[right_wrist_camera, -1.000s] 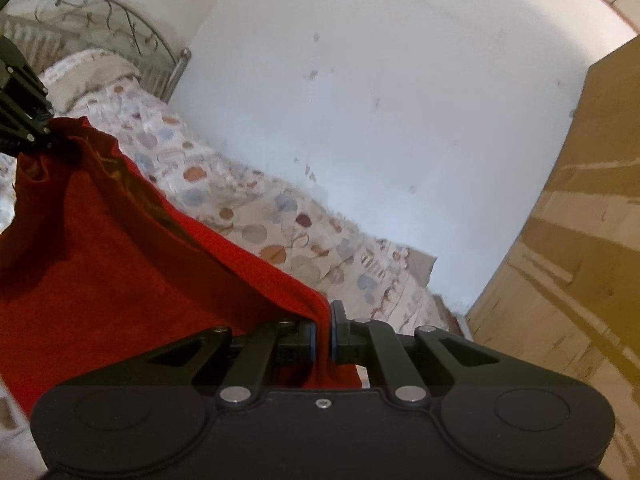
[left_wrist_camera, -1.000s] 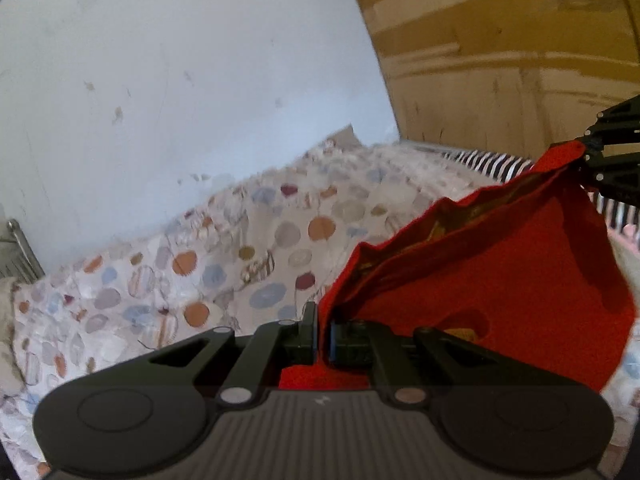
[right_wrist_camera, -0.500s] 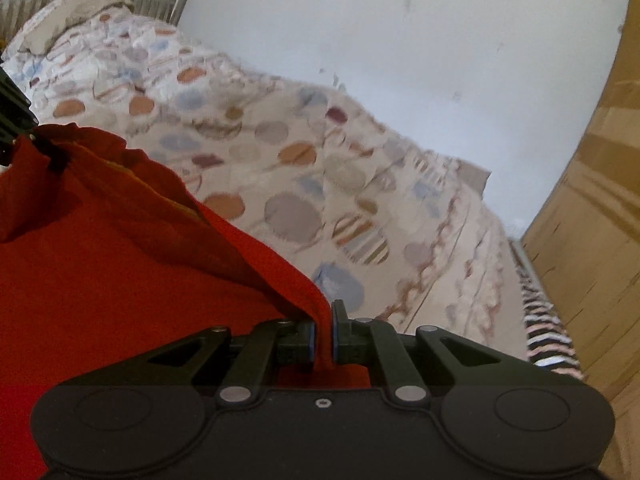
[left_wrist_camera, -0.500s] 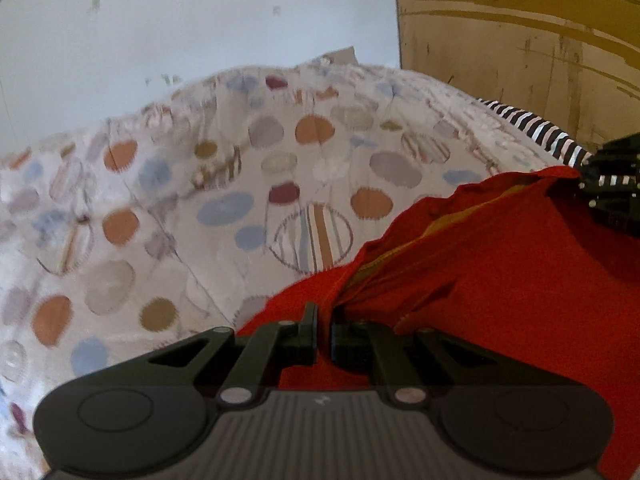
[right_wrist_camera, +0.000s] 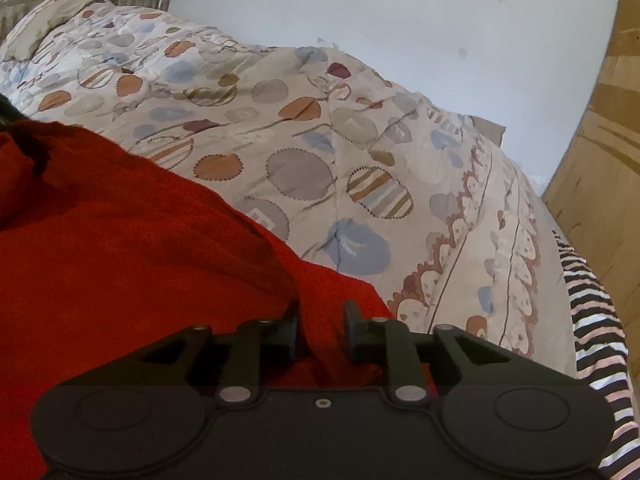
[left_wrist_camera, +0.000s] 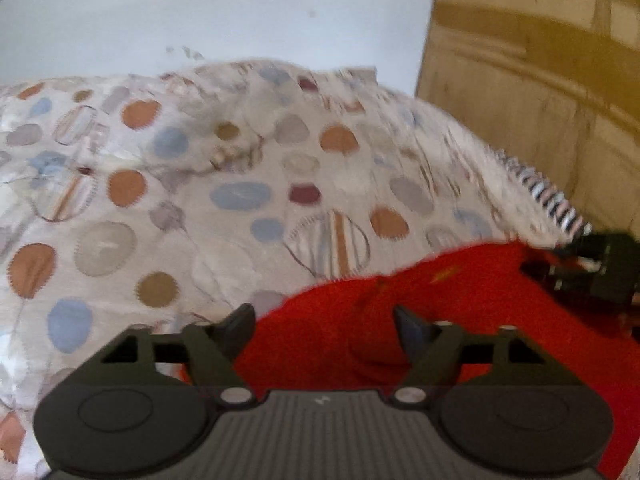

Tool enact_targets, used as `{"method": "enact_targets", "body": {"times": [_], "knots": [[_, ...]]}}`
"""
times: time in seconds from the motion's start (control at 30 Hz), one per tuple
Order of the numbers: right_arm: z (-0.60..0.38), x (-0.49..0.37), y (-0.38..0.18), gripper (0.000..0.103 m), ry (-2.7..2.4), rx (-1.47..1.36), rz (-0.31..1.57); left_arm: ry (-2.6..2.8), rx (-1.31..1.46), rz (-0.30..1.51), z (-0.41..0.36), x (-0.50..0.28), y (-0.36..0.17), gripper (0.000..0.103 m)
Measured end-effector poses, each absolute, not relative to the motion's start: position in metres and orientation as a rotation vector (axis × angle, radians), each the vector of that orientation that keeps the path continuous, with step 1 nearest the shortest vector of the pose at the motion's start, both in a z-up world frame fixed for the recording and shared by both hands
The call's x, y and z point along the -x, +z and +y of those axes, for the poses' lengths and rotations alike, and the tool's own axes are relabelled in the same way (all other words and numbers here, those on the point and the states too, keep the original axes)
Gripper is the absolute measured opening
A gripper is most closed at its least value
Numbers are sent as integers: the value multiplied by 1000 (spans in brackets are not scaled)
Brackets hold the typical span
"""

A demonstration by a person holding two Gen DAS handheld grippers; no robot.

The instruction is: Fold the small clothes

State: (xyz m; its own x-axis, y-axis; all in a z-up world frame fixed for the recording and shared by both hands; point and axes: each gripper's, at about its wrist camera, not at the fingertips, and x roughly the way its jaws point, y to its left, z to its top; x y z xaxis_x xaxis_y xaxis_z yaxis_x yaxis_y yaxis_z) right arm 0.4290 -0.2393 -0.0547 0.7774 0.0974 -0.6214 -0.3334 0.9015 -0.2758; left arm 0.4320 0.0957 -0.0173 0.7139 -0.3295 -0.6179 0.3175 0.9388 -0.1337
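From the left wrist, the left tongs (left_wrist_camera: 324, 322) stand wide, their jaws just opened, and the red garment (left_wrist_camera: 420, 320) lies on the bed (left_wrist_camera: 200, 216) between and ahead of the fingers, no pad pressing on it. Its far edge runs rightward toward the right tongs (left_wrist_camera: 576, 268), which show blurred at the cloth's far corner, so the garment's long axis lies roughly from one pair of tongs to the other. Open quilt stretches ahead and to the left; the wooden wardrobe (left_wrist_camera: 540, 80) closes the right side. From the right wrist, the right tongs (right_wrist_camera: 322, 320) have also just been opening and stand narrowly parted, a ridge of red cloth (right_wrist_camera: 140, 240) between the fingers (whether a pad touches it I cannot tell). The garment spreads leftward from here. A striped cloth (right_wrist_camera: 592, 312) marks the bed's right edge, so free room lies forward, over the quilt.
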Motion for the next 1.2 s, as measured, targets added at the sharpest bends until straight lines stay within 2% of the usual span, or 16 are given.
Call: {"method": "enact_targets", "body": {"times": [0.07, 0.17, 0.23, 0.33, 0.43, 0.6, 0.7, 0.77, 0.83, 1.0, 1.2], "knots": [[-242, -431, -56, 40, 232, 370, 645, -353, 63, 675, 108, -429, -11, 87], [-248, -434, -59, 56, 208, 329, 652, -317, 99, 648, 118, -420, 0, 93], [-255, -435, -61, 73, 192, 284, 651, -326, 91, 621, 119, -407, 6, 98], [-266, -436, -63, 78, 197, 208, 655, -354, 71, 589, 111, -381, 6, 102], [-271, -434, -64, 89, 194, 164, 647, -395, 32, 589, 95, -355, -4, 102], [-268, -429, -66, 99, 195, 178, 616, -447, -93, 587, 60, -324, -27, 102], [-264, -425, -70, 102, 184, 211, 592, -365, -211, 569, 41, -316, -39, 102], [-262, -422, -72, 102, 177, 228, 580, -302, -268, 556, 35, -316, -44, 94], [-262, -422, -73, 102, 175, 234, 576, -231, -294, 549, 35, -318, -47, 90], [-263, -422, -74, 102, 181, 215, 584, -77, -182, 530, 69, -325, -42, 90], [-263, -422, -74, 102, 181, 213, 583, 62, -76, 598, 112, -334, -50, 90]]}}
